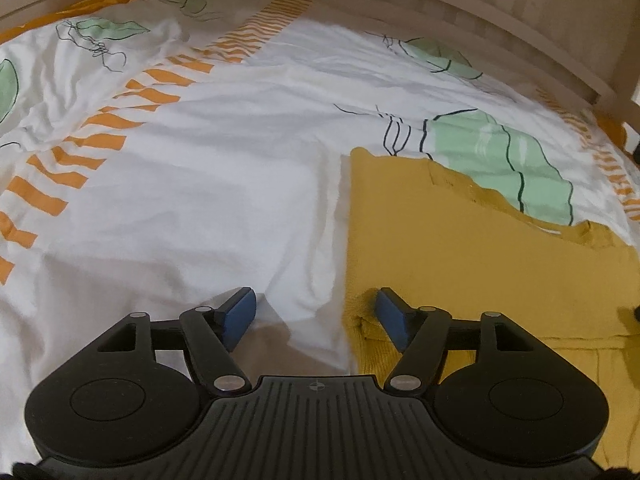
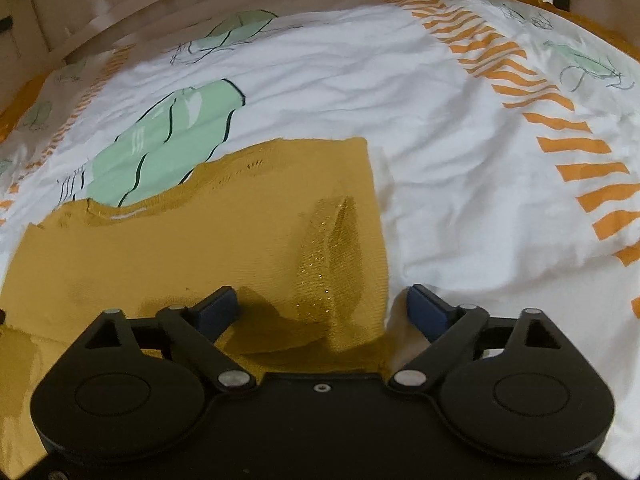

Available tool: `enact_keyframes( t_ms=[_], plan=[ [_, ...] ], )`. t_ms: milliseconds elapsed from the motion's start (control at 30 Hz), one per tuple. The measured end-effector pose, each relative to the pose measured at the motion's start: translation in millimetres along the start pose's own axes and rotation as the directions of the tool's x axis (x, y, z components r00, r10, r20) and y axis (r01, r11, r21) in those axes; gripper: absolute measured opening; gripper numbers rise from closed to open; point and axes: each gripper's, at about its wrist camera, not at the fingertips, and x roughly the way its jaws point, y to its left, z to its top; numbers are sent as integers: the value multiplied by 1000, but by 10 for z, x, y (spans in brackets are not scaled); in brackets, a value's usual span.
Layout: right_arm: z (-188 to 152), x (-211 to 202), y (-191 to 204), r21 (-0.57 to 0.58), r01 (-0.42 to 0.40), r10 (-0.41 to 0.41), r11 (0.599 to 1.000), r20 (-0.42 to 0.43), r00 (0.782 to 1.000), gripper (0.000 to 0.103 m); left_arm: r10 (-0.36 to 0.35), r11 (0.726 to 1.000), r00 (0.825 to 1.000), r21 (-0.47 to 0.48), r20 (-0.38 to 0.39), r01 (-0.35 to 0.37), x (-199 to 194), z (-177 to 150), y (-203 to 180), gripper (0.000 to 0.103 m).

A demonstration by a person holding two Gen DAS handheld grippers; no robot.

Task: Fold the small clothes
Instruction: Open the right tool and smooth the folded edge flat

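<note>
Left wrist view shows my left hand-held gripper [image 1: 314, 314] angled down toward the bed, its jaws spread apart and nothing pinched between them. Its left pad [image 1: 239, 316] hangs over bare white duvet cover [image 1: 200, 200], while the right pad [image 1: 390, 316] sits against the near left edge of the one mustard knit garment [image 1: 460, 248], which bunches slightly there. I cannot tell whether that pad presses into the cloth or only brushes it.

Right wrist view has my right hand-held gripper [image 2: 322, 310] tilted down likewise, jaws released and wide. One pad is over the garment [image 2: 200, 240], the other just past its right edge over the white cover [image 2: 460, 200]; the knit between them lies loose, with a raised fold catching the light.

I count one garment, lying flat on the bed with its neckline away from me, and two grippers. Farther out, the cover carries two bands of orange stripes [image 2: 560, 144] and several pale green leaf prints [image 2: 168, 136]. Beyond it runs a slatted wooden bed frame [image 1: 500, 4].
</note>
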Motion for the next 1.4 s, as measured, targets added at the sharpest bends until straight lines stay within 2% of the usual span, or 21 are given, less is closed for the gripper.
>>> enact_keyframes(
  t_ms=[67, 200, 333, 567, 767, 867, 933, 1100, 1233, 1400],
  plan=[
    [-46, 29, 27, -25, -12, 12, 1000, 4, 1000, 102, -12, 1000, 1000, -3, 3, 12, -2, -15, 14, 68],
    [-106, 48, 50, -45, -2, 4, 999, 37, 999, 103, -26, 999, 1000, 34, 10, 26, 17, -42, -27, 78],
    [-130, 49, 37, -39, -13, 15, 999, 62, 998, 103, 1, 998, 999, 65, 39, -4, 23, -111, -122, 85],
    [-145, 49, 54, -61, -9, 13, 998, 77, 997, 103, 28, 998, 997, 46, 78, -31, 21, -163, -154, 87],
    [-123, 26, 26, -72, -30, 35, 997, 67, 997, 102, 1, 998, 999, 69, 40, -4, -12, -123, -128, 86],
    [-105, -39, 42, -81, -16, 21, 997, 54, 998, 102, 13, 997, 1000, 76, 17, -14, -53, -106, -135, 84],
    [-105, -140, 50, -78, 4, 1, 997, 63, 998, 101, 25, 997, 1000, 76, 14, -26, -111, -93, -140, 78],
    [-145, -606, 136, -128, 31, -12, 991, 149, 989, 101, 43, 998, 997, 47, 60, -46, -372, -50, -146, 77],
    [-273, -1037, 215, -148, 0, 30, 989, 202, 979, 102, 55, 996, 992, 64, 115, -62, -705, -58, -222, 77],
    [-546, -1505, 306, -174, -44, 83, 984, 228, 970, 102, 35, 996, 983, 79, 179, -50, -1158, -155, -266, 77]
  ],
)
